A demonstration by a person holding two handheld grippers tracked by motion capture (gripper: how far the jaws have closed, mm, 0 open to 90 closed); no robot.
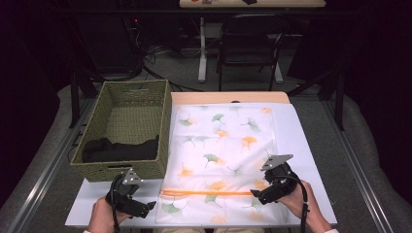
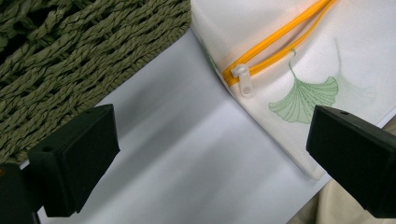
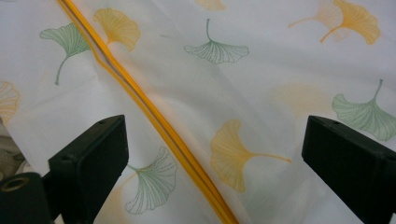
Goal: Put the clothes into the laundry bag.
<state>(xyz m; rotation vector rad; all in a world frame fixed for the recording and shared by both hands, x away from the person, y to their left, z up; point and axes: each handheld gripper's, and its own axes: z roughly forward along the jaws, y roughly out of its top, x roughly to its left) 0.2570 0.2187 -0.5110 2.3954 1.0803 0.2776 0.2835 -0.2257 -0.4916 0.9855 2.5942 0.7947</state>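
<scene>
Lying flat on the white worktop (image 1: pixel 311 145), right of the woven basket (image 1: pixel 127 127): mesh laundry bag (image 1: pixel 226 145) printed with ginkgo leaves, orange zipper (image 1: pixel 209 192) running left to right along the near edge, looks zipped shut. White zipper pull (image 2: pixel 242 78) at the left end of the zipper, just inside the bag's near-left corner. Dark clothing (image 1: pixel 121 149) heaped at the near end of the basket.

Left gripper (image 1: pixel 141 208) near-left of the bag corner, fingers (image 2: pixel 74 158) spread wide over bare worktop, holding nothing; pull ahead and toward the right finger. Right gripper (image 1: pixel 258 196) over the right end of the zipper, fingers (image 3: pixel 91 161) wide, astride the orange line (image 3: pixel 154 114), no cloth pinched.

Judged step: opening the bag. Best done by pinning fabric beside the right zipper end first, then closing narrowly on the pull tab alone, not the mesh. Drawing parallel to the teeth, low and steady. Risk: bag sliding or bunching if unpinned; small tab slipping from the pads.
</scene>
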